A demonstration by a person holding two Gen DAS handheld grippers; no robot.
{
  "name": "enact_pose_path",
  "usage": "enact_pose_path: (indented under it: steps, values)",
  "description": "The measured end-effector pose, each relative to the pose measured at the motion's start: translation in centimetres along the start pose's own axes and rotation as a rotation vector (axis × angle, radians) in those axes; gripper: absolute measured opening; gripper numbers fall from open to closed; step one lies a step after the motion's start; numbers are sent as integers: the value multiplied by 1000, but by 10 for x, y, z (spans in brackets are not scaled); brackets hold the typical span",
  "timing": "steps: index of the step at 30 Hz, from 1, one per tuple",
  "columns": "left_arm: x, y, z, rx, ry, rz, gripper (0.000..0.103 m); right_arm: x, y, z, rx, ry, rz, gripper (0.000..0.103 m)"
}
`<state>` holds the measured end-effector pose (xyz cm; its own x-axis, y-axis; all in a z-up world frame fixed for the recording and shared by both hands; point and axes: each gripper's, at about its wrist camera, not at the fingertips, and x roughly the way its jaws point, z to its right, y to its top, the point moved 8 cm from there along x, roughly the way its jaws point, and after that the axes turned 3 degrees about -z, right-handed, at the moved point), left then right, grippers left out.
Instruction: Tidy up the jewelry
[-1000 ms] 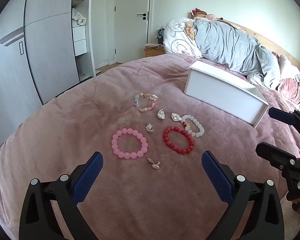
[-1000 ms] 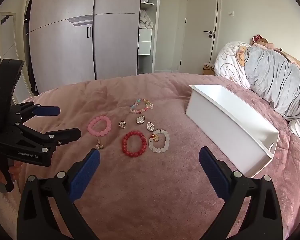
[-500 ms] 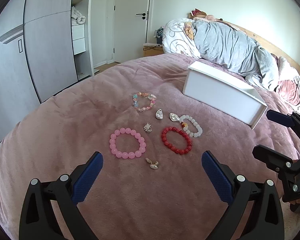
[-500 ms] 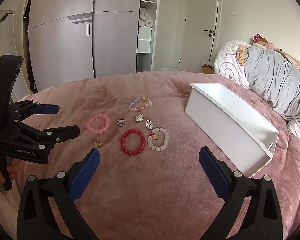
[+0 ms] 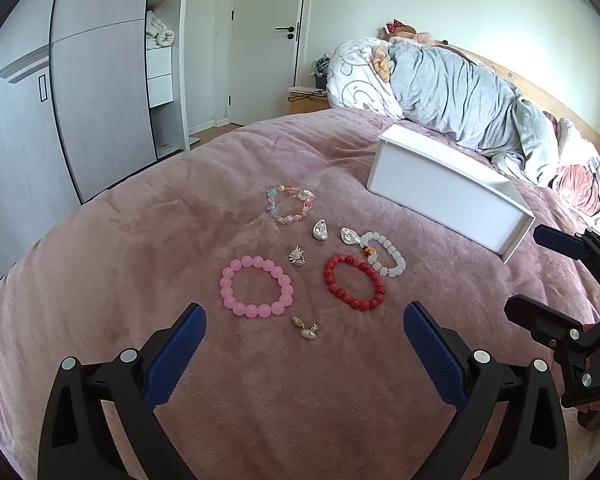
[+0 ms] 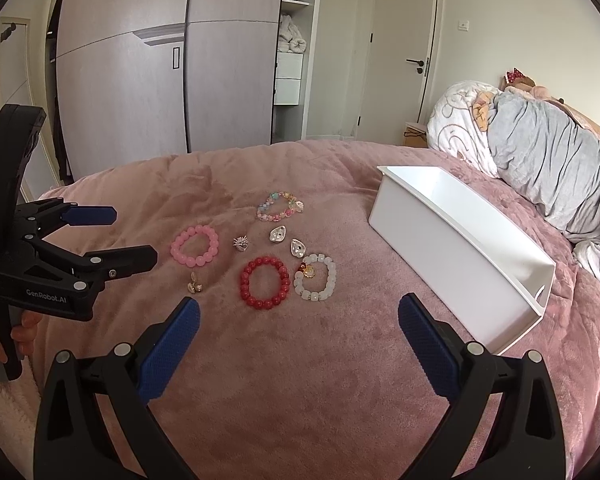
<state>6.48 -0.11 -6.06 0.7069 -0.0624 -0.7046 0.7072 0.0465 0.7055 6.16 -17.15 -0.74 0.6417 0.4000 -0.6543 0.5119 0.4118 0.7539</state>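
Jewelry lies on a pink blanket (image 5: 100, 280): a pink bead bracelet (image 5: 257, 292) (image 6: 195, 245), a red one (image 5: 354, 287) (image 6: 264, 283), a white one with a gold charm (image 5: 384, 254) (image 6: 315, 277), and a pastel one (image 5: 290, 204) (image 6: 280, 205). Two silver teardrop pieces (image 5: 321, 230) (image 6: 277, 234), a spiky silver ring (image 5: 297, 256) (image 6: 241, 244) and a gold earring (image 5: 306, 329) (image 6: 195, 284) lie among them. A white open box (image 5: 444, 192) (image 6: 456, 248) stands to the right. My left gripper (image 5: 304, 344) (image 6: 120, 236) and right gripper (image 6: 298, 332) (image 5: 540, 272) are open and empty, short of the jewelry.
A grey duvet and pillows (image 5: 460, 96) are heaped at the head of the bed behind the box. Wardrobe doors (image 6: 160, 88) and open shelves stand beyond the bed's far edge, with a closed door (image 5: 268, 40) and a small nightstand (image 5: 304, 98).
Both grippers have drifted slightly; the jewelry sits a little higher and nearer in both views. Nothing was picked up, and the jaws stay open.
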Motion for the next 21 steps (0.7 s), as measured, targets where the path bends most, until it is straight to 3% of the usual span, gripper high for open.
enact_pose_path:
  steps: [21]
  values:
    - [-8, 5, -1, -2, 6, 20, 100, -6, 5, 0, 8, 5, 26, 98]
